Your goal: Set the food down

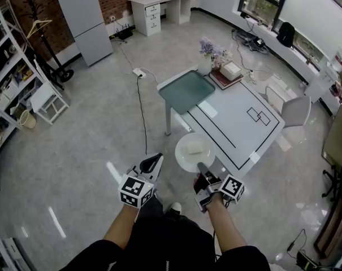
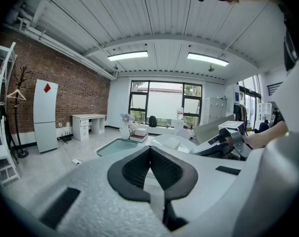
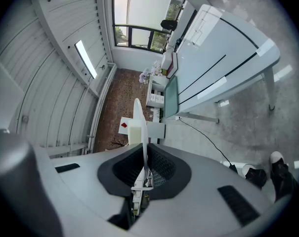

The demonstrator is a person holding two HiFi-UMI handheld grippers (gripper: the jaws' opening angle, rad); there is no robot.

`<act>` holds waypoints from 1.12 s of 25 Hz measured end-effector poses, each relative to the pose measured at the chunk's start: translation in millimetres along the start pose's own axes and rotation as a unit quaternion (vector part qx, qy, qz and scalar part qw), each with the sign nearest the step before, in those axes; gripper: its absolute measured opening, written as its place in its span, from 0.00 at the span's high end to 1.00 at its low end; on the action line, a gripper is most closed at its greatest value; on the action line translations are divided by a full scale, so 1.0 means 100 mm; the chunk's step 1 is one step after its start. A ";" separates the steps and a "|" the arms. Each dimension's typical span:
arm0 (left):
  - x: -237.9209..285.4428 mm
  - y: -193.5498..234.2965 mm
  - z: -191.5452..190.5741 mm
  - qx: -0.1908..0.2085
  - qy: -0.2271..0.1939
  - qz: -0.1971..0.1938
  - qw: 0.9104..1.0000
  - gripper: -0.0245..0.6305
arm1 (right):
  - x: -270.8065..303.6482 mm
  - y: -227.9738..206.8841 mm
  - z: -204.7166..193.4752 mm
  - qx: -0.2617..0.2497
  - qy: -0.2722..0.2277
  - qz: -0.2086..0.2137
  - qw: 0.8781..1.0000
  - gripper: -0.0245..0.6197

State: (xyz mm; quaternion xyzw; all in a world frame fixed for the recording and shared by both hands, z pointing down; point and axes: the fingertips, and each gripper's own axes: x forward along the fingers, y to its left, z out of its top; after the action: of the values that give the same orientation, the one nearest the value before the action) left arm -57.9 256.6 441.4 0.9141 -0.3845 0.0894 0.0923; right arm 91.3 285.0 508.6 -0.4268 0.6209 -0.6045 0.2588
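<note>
Head view, high, steeply down on floor (image 1: 91, 134) and table (image 1: 238, 123); left gripper view, low, level, roomward; right gripper view, rolled sideways, tight on plate (image 3: 137, 107) edge; all share table, plate.

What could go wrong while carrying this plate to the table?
1. The right gripper pinches the plate only at its near rim; it may tilt, and the food block could slide off.
2. The left gripper is beside the plate, not under it, so nothing would catch a slip.
</note>
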 end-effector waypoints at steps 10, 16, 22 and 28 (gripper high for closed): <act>0.01 -0.07 -0.04 -0.003 -0.001 0.004 1.000 0.95 | -0.11 -0.06 0.05 -0.003 -0.005 -0.003 1.000 0.92; 0.02 -0.13 -0.05 -0.002 -0.001 0.009 1.000 0.95 | -0.16 -0.08 0.05 -0.005 0.000 0.000 1.000 0.92; 0.04 -0.14 -0.06 -0.006 0.004 0.010 1.000 0.95 | -0.18 -0.08 0.05 0.002 0.004 -0.003 1.000 0.92; 0.21 -0.08 -0.08 -0.007 0.008 0.006 1.000 0.95 | -0.08 -0.18 0.16 0.007 0.004 -0.012 1.000 0.92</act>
State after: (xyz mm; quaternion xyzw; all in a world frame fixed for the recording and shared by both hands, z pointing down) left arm -38.3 249.1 452.9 0.9106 -0.3895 0.0942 0.1012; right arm 113.0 284.9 522.1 -0.4295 0.6128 -0.6136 0.2520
